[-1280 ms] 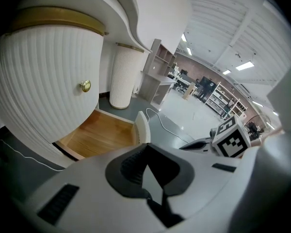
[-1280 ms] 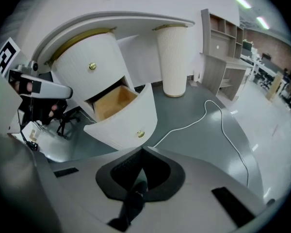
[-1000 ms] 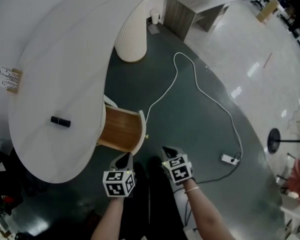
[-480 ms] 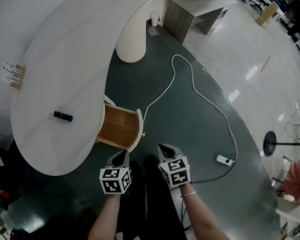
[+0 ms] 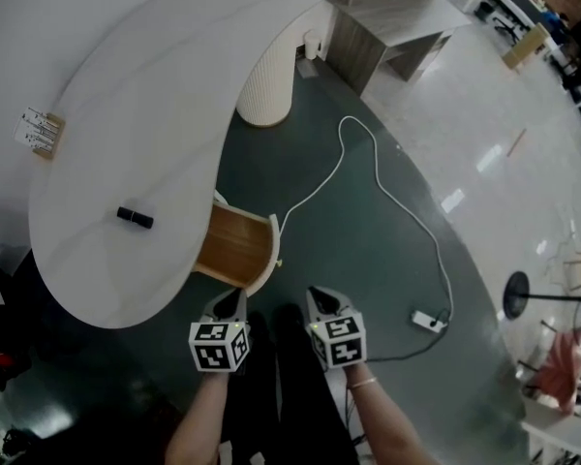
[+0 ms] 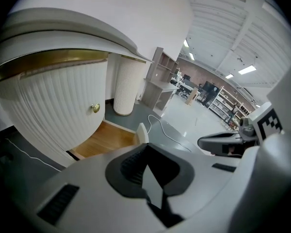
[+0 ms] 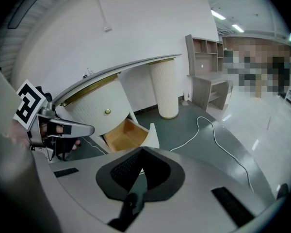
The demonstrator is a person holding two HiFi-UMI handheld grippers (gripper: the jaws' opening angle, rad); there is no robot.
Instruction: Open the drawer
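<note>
Drawer (image 5: pixel 234 250) already stands pulled out under the bench (image 5: pixel 126 114), so opening looks done. Your left hand-held gripper (image 5: pixel 234 300) and right hand-held gripper (image 5: pixel 320 296) are both clenched, empty.

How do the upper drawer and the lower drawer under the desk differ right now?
The lower drawer is pulled out, its wooden inside showing; the upper drawer sits shut. The upper drawer lies under the desktop; the lower drawer juts past its edge. Both have white fronts.
</note>
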